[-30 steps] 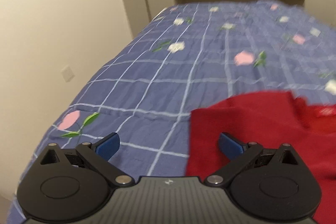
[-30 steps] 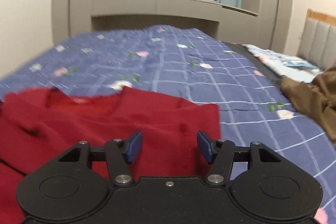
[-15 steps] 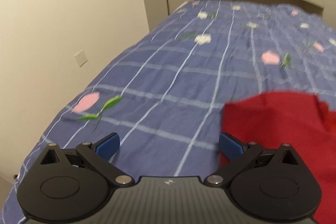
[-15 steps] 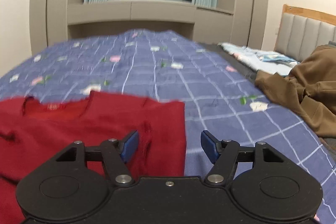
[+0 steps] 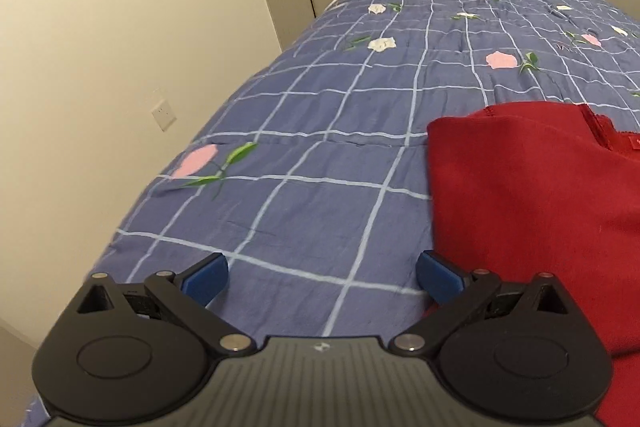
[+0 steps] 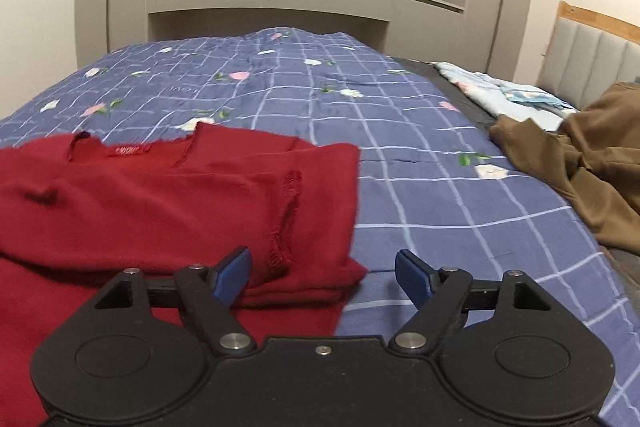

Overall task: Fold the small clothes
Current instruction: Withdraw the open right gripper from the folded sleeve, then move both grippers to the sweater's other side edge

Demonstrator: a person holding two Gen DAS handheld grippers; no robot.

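A red knit top (image 6: 168, 203) lies flat on the blue checked bedspread (image 6: 420, 163), neck opening away from me, sleeves folded in over the body. In the left wrist view the top (image 5: 536, 211) fills the right side. My left gripper (image 5: 322, 277) is open and empty, over bare bedspread just left of the top's left edge. My right gripper (image 6: 322, 275) is open and empty, straddling the top's lower right corner.
A brown garment (image 6: 580, 163) and light blue clothes (image 6: 500, 91) lie at the bed's right side by the headboard (image 6: 592, 47). The bed's left edge runs along a beige wall (image 5: 100, 87). Cabinets and a window stand beyond the bed.
Both grippers have moved outward: the left one off the top to the left, the right one toward the top's right edge. The right gripper's jaws have opened wider.
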